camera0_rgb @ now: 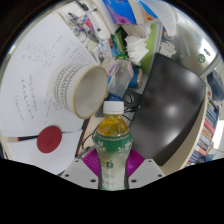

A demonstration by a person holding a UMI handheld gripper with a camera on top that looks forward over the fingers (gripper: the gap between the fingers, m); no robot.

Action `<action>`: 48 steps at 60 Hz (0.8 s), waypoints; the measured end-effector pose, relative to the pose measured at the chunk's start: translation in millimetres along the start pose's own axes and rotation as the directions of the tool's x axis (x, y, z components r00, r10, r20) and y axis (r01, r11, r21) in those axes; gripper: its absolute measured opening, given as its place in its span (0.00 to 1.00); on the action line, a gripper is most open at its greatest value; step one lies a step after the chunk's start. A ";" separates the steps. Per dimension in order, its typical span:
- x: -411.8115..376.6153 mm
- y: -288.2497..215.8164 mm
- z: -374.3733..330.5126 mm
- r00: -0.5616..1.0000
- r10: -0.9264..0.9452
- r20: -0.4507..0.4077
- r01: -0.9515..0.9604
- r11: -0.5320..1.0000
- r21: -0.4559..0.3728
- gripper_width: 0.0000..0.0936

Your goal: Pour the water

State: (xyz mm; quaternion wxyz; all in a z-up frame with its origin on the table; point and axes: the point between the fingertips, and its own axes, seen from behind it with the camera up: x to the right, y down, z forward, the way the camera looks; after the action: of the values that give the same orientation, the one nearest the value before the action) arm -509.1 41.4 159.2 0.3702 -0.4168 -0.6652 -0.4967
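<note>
My gripper is shut on a plastic bottle with a white cap, yellow-green liquid and a green label. The magenta pads press on both sides of the label. The bottle stands upright between the fingers. Just beyond its cap a white paper cup lies tilted on its side, its open mouth facing left over a white board. A second, clear plastic bottle lies beyond the cup.
A red round disc lies on the white board to the left of the fingers. A black chair seat fills the right. Cluttered items, among them blue and green packages, lie further back.
</note>
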 end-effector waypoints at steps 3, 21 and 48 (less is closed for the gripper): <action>-3.5 -3.1 2.0 0.999 -0.036 0.017 0.036 0.999 -0.002 0.31; -18.6 -18.5 -9.1 0.987 0.133 0.092 -0.137 0.990 0.031 0.32; -4.1 22.9 -41.5 -0.218 0.933 0.286 -0.974 -0.192 -0.117 0.32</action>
State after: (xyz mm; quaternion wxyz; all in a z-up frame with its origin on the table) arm -483.2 4.0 173.2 0.5518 -0.8099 -0.1808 0.0836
